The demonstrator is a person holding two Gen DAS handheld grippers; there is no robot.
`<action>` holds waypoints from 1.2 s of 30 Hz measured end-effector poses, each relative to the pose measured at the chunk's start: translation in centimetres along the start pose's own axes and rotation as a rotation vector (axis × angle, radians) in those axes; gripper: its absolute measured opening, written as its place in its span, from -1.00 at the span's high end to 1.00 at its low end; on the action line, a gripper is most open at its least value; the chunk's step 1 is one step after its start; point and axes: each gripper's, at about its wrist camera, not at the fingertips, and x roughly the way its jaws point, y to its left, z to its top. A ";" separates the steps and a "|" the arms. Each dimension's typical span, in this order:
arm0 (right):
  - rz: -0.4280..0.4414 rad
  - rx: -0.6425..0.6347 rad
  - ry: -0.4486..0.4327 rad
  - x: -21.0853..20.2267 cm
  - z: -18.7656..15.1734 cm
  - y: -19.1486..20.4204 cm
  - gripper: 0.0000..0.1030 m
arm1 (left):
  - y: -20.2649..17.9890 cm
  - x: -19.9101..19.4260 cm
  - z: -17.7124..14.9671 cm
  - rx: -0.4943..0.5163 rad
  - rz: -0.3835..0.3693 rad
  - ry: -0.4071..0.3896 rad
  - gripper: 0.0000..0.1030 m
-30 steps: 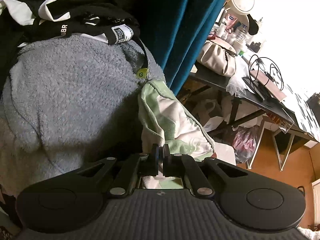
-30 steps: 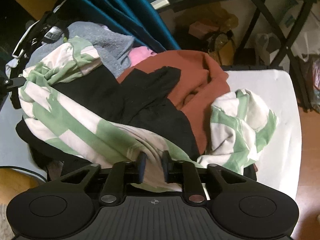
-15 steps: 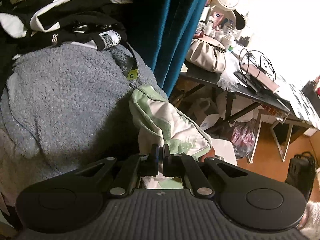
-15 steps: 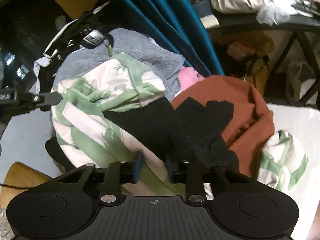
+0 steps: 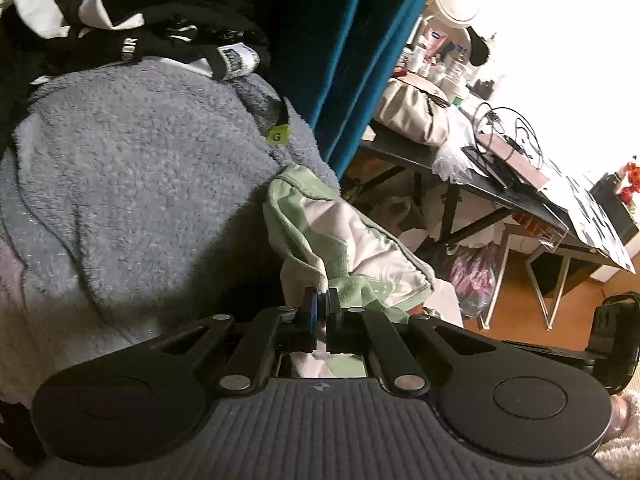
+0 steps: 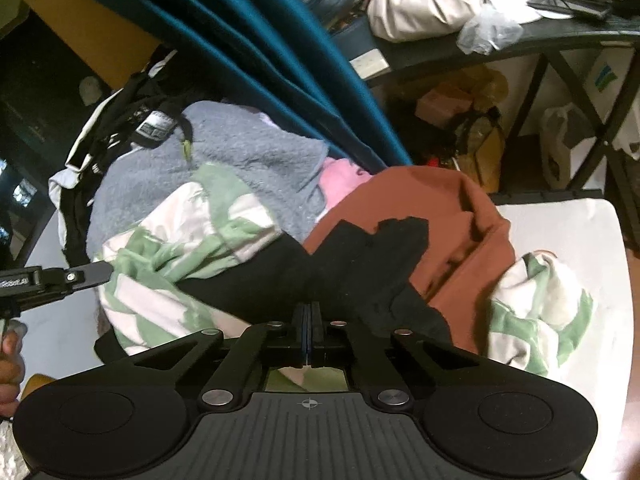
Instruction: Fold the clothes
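Green-and-white garment [image 6: 168, 264] lying on the clothes pile: left tongs [image 5: 320, 304] gripping one edge; right tongs [image 6: 307, 320] now snapping shut on the near edge, readying lift.

Grey blanket [image 5: 132, 184]: thick, nubbly fleece; green-and-white garment [image 6: 180, 240]: soft matt cloth; rust garment [image 6: 460, 220]: smooth matt knit; teal curtain [image 5: 340, 40]: velvety sheen; grippers: matt black plastic, bright metal pins
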 end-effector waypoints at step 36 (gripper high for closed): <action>-0.016 -0.020 -0.244 -3.9 2.7 4.5 0.99 | 2.1 -0.2 -0.5 -0.068 -0.152 0.048 0.94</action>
